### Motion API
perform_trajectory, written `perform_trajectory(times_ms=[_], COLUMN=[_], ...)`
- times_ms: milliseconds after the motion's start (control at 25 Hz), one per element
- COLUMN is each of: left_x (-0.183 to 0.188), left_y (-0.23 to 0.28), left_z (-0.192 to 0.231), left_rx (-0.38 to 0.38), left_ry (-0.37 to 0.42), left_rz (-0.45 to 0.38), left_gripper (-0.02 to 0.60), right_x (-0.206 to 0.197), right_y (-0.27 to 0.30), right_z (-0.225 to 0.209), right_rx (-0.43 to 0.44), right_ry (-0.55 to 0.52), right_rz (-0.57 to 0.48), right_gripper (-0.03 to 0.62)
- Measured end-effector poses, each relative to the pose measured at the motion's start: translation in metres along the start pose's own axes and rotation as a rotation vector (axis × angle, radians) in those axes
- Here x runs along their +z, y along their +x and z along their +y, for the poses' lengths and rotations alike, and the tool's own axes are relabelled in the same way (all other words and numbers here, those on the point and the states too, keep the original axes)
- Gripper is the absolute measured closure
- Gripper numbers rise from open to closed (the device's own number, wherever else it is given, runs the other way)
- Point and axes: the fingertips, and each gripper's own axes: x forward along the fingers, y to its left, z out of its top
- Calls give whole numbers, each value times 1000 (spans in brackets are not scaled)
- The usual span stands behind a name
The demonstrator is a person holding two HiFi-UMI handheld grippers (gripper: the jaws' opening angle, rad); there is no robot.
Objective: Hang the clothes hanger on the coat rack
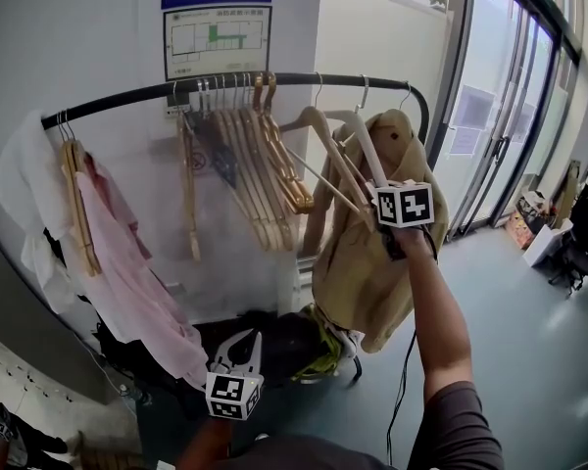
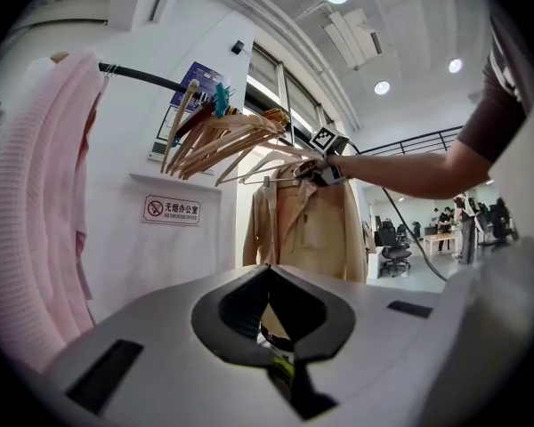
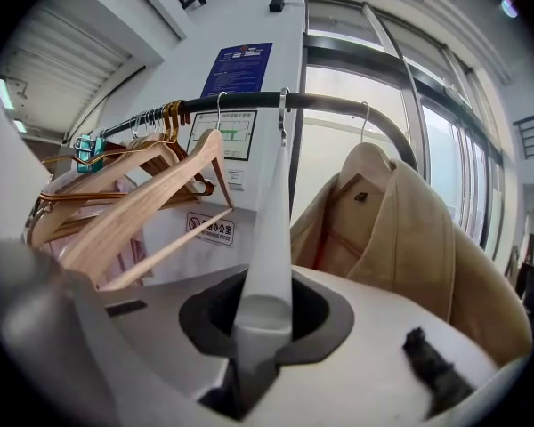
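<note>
a lobby with glass doors (image 1: 500, 116) at three o'clock, a black coat rack (image 1: 127, 96) along the white wall. the right gripper (image 1: 375, 200), at one o'clock in the head view, is clamped partway closed on one arm of a pale clothes hanger (image 1: 335, 155). its hook sits over the rail between wooden hangers (image 1: 265, 174) and a beige coat (image 1: 363, 272). the left gripper (image 1: 245, 344) hangs at six o'clock, jaws together, empty.

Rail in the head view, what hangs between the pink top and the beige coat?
A bunch of bare wooden hangers, then a pale hanger right beside the coat; the head view shows it all.
</note>
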Motion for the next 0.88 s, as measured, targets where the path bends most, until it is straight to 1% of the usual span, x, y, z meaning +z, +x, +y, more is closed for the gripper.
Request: perform_trajectory(times_ms=[200, 360, 440, 480, 520, 680, 760, 880], left_x=[3, 3, 2, 1, 1, -3, -4, -3], left_y=[2, 3, 3, 4, 4, 7, 9, 13], left_z=[0, -2, -4, -5, -6, -13, -17, -22], left_rx=[-16, -28, -36, -41, -46, -75, -89, -111], left_ry=[4, 0, -5, -6, -7, -13, -14, -16], left_rz=[-4, -7, -9, -10, -10, 0, 3, 2], left_gripper=[572, 572, 572, 572, 572, 572, 572, 572], right_x=[1, 1, -3, -5, -6, -22, -35, -56], right_y=[0, -2, -7, -11, -17, -60, -80, -106], right_z=[-1, 0, -2, -4, -5, -9, -2, 18], right_rx=[14, -15, -37, -47, -60, -142, -162, -158], right_ry=[5, 3, 8, 17, 32, 107, 113, 99], right_rz=[-23, -96, -133, -156, -186, -319, -350, -369], right_gripper=[537, 536, 519, 493, 470, 447, 444, 444])
